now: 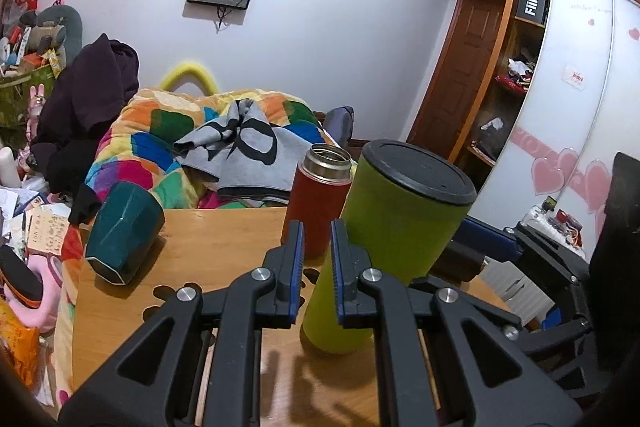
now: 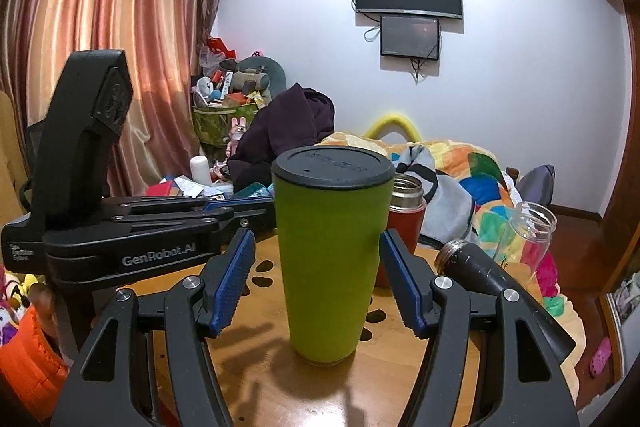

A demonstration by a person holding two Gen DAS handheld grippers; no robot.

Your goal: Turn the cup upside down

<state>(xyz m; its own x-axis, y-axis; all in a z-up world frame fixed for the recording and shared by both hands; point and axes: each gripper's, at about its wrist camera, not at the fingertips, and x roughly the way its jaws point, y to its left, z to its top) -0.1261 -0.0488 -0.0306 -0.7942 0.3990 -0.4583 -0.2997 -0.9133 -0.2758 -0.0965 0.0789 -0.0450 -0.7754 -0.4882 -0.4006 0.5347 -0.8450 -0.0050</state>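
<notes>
Two sets of tongs are seen over a round wooden desk [image 2: 264, 383]. A tall green cup with a black lid [image 2: 331, 259] is stood upright on the desk, lid on top. The right tongs [image 2: 318, 291] are spread wide apart, with the green cup between the blue pads [image 2: 234, 281] but not touched. The left tongs [image 1: 316, 259] are held nearly together, just beside the green cup, with nothing gripped. A red metal flask with an open top [image 1: 318, 199] is stood just behind the cup. A dark teal cup [image 1: 126, 233] is seen tipped over at the desk's left edge.
</notes>
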